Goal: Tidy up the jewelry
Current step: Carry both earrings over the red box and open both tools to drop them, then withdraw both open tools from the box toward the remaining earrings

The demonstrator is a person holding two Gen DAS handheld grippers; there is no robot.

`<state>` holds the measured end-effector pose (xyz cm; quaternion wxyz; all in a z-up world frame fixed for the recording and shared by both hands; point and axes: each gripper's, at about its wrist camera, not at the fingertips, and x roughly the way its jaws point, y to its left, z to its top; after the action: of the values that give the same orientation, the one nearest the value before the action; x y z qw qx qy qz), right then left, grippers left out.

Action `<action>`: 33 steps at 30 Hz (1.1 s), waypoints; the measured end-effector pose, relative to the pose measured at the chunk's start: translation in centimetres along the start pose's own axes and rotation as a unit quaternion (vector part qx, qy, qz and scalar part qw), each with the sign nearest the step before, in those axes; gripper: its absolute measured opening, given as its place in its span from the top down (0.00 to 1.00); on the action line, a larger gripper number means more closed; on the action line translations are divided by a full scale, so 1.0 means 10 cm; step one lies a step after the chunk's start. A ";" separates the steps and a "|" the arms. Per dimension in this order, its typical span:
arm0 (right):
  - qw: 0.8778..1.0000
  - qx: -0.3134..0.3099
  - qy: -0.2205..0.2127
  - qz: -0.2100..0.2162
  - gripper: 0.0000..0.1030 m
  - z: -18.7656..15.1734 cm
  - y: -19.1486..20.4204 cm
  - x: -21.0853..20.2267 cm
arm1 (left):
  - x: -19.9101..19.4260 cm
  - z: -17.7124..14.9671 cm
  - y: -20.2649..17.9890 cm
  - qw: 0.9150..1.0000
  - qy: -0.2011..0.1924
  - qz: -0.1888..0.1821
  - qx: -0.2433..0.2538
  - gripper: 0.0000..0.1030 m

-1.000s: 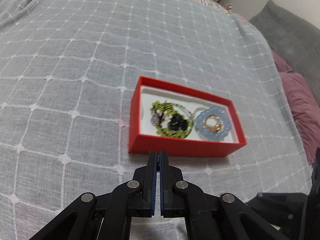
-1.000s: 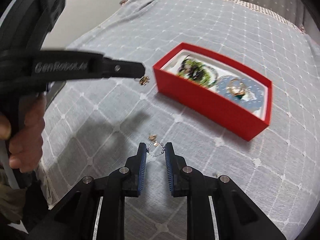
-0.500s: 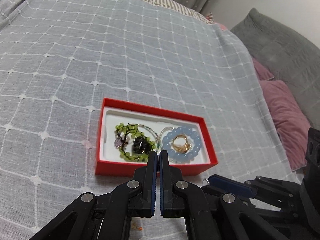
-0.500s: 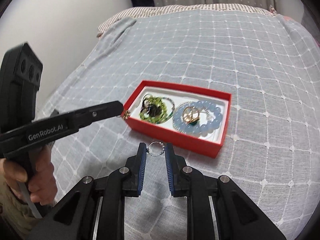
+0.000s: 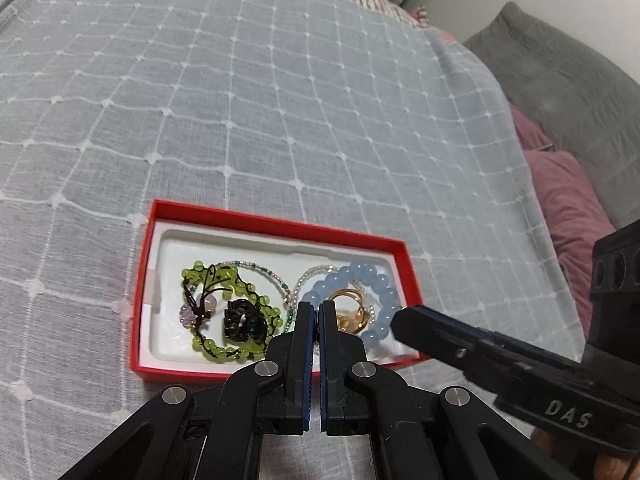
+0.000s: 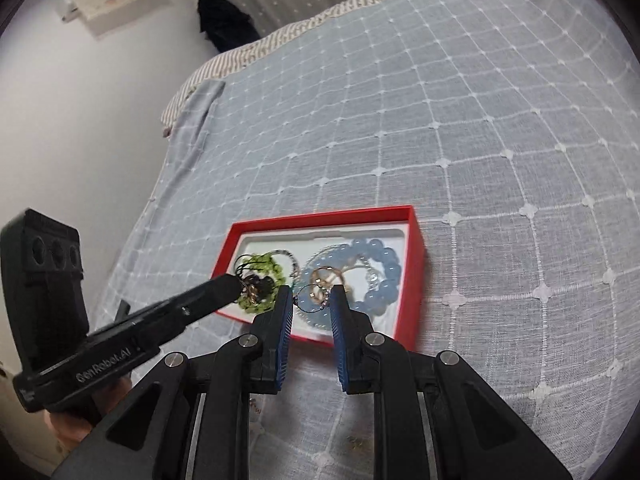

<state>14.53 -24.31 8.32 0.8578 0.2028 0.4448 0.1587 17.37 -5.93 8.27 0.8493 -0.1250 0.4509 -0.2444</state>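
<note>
- Jewelry box, red with a white liner, sits on a grey-blue bedspread stitched in a white grid.
- Inside it, on the left, lies a green bead bracelet looped around a dark charm.
- On the right lies a pale blue bead bracelet with gold rings inside its circle.
- My left gripper has its two blue-lined fingers pressed together. In the right wrist view a small gold piece shows at its tip over the green bracelet; blur keeps me from saying exactly what it is.
- My right gripper is pinching a thin hoop earring between its fingertips, the fingers only slightly apart. The hoop hangs above the box's near edge, in front of the blue bracelet.
- My hand shows at the lower left of the right wrist view, around the left gripper's handle.
- Purple cushions and a grey pillow lie beyond the bedspread on the right.
</note>
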 end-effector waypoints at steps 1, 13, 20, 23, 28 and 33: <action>1.000 0.007 0.000 0.003 0.81 0.01 -0.03 0.01 | 0.03 0.01 0.01 1.000 0.003 0.000 -0.004 1.00; 1.000 -0.005 -0.003 0.009 0.79 -0.02 0.08 0.13 | 0.14 -0.01 0.00 0.999 0.006 0.032 0.014 1.00; 1.000 -0.005 -0.007 0.008 0.79 -0.01 0.09 0.11 | 0.10 0.00 0.03 1.000 0.007 0.022 0.009 1.00; 1.000 -0.004 -0.003 0.003 0.79 -0.02 0.08 0.12 | 0.11 0.00 0.04 1.000 0.017 0.018 0.009 1.00; 1.000 -0.014 -0.003 -0.009 0.79 -0.04 0.14 0.07 | -0.07 0.04 0.10 1.000 0.011 0.011 0.005 0.97; 0.999 -0.039 -0.006 -0.005 0.79 -0.05 0.26 0.00 | -0.31 0.07 0.20 1.000 0.005 -0.010 -0.009 0.90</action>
<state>13.82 -21.96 9.35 0.8688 0.1673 0.4339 0.1702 17.12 -2.59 10.00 0.8435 -0.1361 0.4561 -0.2489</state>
